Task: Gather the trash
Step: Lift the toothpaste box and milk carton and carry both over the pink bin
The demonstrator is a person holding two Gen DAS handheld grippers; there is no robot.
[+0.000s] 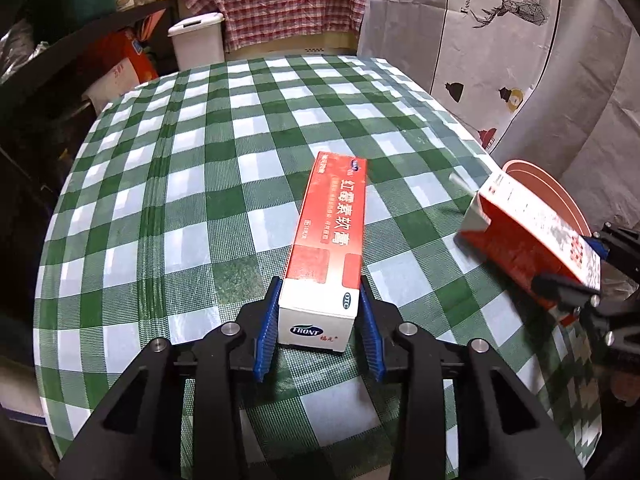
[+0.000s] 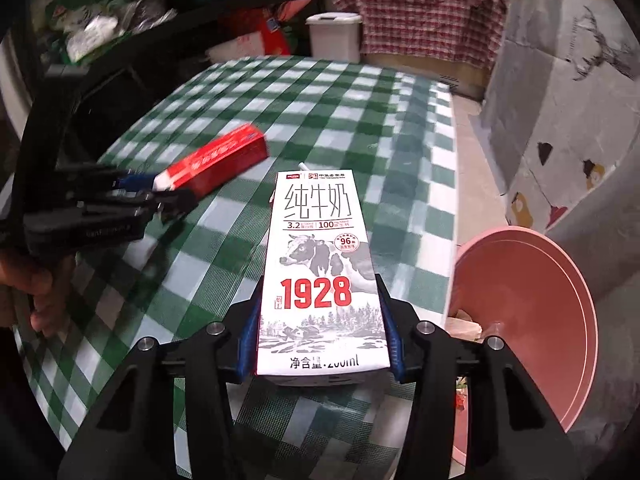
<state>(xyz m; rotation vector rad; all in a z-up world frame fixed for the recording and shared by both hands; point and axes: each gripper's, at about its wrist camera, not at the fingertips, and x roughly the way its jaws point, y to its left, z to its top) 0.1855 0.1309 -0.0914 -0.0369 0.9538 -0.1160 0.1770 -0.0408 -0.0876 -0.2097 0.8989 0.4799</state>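
Note:
A long red and white ointment box (image 1: pixel 332 216) points away from me over the green-checked table (image 1: pixel 192 168), its white near end pressed between the blue pads of my left gripper (image 1: pixel 319 285). In the right wrist view this box (image 2: pixel 224 156) hangs tilted in the left gripper (image 2: pixel 156 188), above the cloth. My right gripper (image 2: pixel 320 285) is shut on a white milk carton (image 2: pixel 318 240) printed with a cow and "1928", and a straw shows at its far end. From the left wrist view the carton (image 1: pixel 532 236) is raised and tilted in the right gripper (image 1: pixel 580 264).
A pink round bin (image 2: pixel 528 312) stands off the table's right edge, just right of the carton, also seen as the pink bin (image 1: pixel 560 196). A white lidded bin (image 1: pixel 198 40) and cluttered shelves lie beyond the far edge. A person's hand (image 2: pixel 36 292) grips the left tool.

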